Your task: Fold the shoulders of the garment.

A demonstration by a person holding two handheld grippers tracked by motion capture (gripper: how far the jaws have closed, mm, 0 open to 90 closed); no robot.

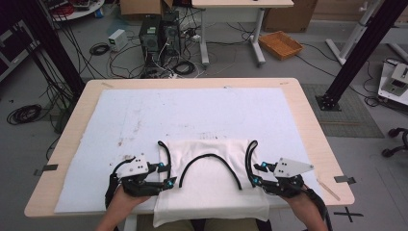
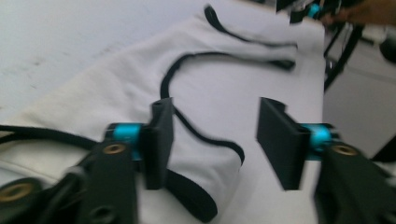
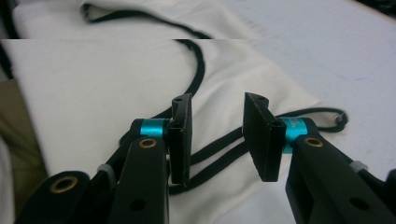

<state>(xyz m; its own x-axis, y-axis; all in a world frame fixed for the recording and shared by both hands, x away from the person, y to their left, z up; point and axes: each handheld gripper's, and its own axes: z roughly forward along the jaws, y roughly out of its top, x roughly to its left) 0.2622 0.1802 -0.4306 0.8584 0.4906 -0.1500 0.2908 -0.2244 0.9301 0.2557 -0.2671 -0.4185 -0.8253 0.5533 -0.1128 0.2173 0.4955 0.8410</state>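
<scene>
A white sleeveless top (image 1: pixel 211 185) with black trim lies flat on the mat at the near edge of the table, its hem hanging over the edge. My left gripper (image 1: pixel 168 174) sits at its left strap, jaws open. In the left gripper view the folded strap end (image 2: pixel 205 163) lies low between the open jaws of my left gripper (image 2: pixel 217 105), with no pad pressing on it. My right gripper (image 1: pixel 259 173) is at the right strap and is open too. In the right gripper view black strap loops (image 3: pixel 219 144) run under the gap of my right gripper (image 3: pixel 218 100), untouched.
A white mat (image 1: pixel 192 110) covers most of the wooden table (image 1: pixel 310 130). A thin wooden stick (image 1: pixel 328 188) lies near the right front corner. Computers, cables and an orange basket (image 1: pixel 280 44) stand on the floor beyond the far edge.
</scene>
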